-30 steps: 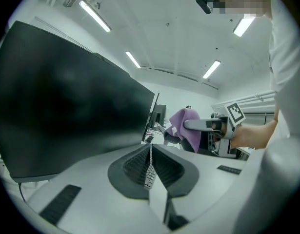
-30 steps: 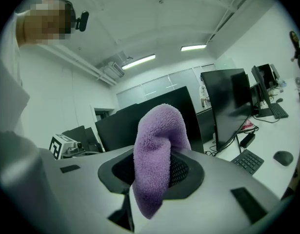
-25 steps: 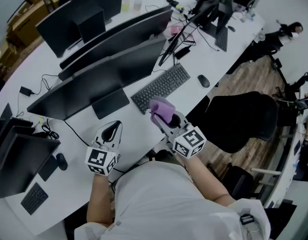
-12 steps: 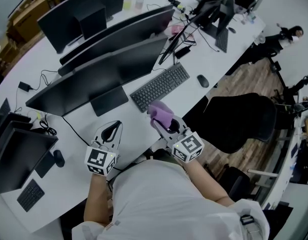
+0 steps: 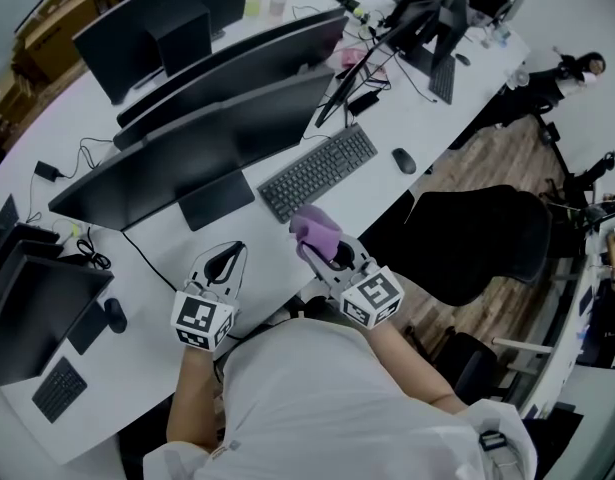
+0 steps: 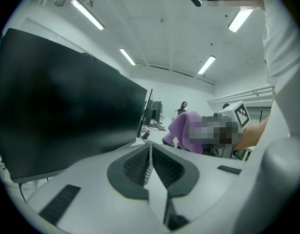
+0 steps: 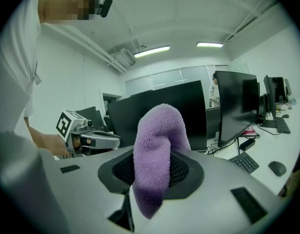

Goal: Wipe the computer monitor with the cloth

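Observation:
The purple cloth point(image 5: 315, 230) bulges out of my right gripper point(image 5: 322, 245), which is shut on it just above the desk's near edge, right of the nearest black monitor point(image 5: 192, 163). In the right gripper view the cloth point(image 7: 157, 147) folds over the gripper point(image 7: 157, 168), with the monitor's dark screen point(image 7: 164, 108) behind it. My left gripper point(image 5: 223, 265) hovers in front of the monitor's stand, jaws pressed together on nothing. Its own view shows the gripper point(image 6: 150, 156), the screen point(image 6: 62, 101) at left and the cloth point(image 6: 181, 129) at right.
A black keyboard point(image 5: 317, 171) and a mouse point(image 5: 404, 161) lie on the white desk point(image 5: 277, 268) to the right of the monitor. More monitors stand behind and to the left. A black chair point(image 5: 477, 238) is at my right. Cables trail by the stand.
My right gripper with the cloth has drawn slightly back toward my body. The left gripper has barely moved.

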Demonstrator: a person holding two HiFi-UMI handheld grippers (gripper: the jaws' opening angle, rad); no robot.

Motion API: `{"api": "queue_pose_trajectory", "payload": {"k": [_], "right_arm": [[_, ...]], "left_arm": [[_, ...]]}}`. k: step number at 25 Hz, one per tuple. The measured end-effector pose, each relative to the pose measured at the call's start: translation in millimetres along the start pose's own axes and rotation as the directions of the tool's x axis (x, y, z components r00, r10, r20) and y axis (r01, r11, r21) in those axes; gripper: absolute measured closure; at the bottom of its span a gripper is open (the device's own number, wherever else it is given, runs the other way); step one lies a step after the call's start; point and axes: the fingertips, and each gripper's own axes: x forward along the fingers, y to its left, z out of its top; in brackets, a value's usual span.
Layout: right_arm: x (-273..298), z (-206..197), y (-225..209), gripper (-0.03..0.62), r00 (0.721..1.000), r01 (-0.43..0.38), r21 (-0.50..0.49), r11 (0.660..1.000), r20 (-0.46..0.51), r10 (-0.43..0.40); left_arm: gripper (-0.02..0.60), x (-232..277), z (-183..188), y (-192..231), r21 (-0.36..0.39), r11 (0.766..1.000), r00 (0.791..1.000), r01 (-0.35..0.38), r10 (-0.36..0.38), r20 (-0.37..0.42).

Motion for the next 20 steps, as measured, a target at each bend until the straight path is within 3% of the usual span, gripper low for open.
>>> {"api": "queue_pose_trajectory", "payload": {"k": [20], "right_arm": [[1.2,-2.1,-4.5,0.485,1.0,0.01,0.019,1.0,-0.004,-0.01]], "left_arm": [[0.578,2.9,-5.4,1.4,-0.015,1.0,1.0,0.001,-0.001,-0.013]]}}
